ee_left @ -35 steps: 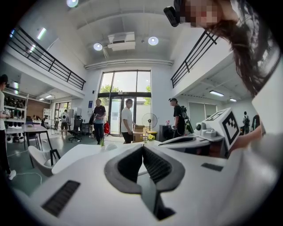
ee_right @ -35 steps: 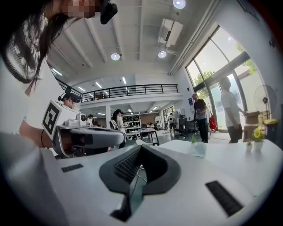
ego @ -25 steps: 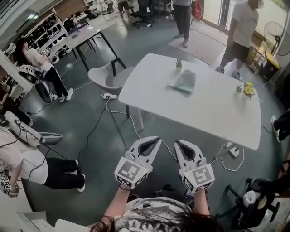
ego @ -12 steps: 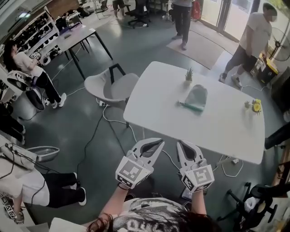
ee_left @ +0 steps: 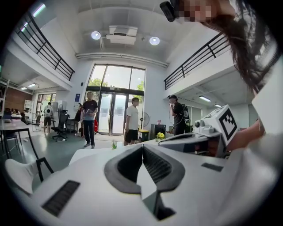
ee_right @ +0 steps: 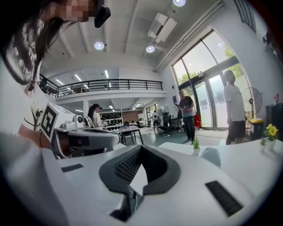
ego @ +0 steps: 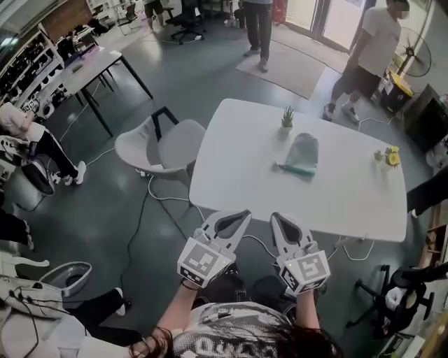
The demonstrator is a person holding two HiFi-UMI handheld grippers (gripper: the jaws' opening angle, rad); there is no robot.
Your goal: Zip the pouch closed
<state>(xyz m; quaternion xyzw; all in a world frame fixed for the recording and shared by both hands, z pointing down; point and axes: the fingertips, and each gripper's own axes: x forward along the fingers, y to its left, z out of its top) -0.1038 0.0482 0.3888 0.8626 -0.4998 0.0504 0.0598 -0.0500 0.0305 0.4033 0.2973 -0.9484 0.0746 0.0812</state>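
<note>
Walked up nearer the table (ego: 231, 171) edge; left gripper (ego: 243, 213) and right gripper (ego: 276, 216) clamped shut, empty. Pouch (ego: 302, 152) toward far edge, well apart.

I'm looking into a large open-plan lab or workshop hall. It has a high ceiling with round lights (ee_left: 96, 35), a railed mezzanine (ee_right: 110, 84) running along the walls, and a tall glazed entrance (ee_left: 116, 99) at the far end. A white table (ego: 231, 175) stands on the grey floor, where cables (ego: 142, 210) trail loose. Equipment shelves (ego: 24, 73) line the far left, rolling office chairs (ego: 183, 10) sit at the far side, and several people (ego: 364, 49) stand about.
</note>
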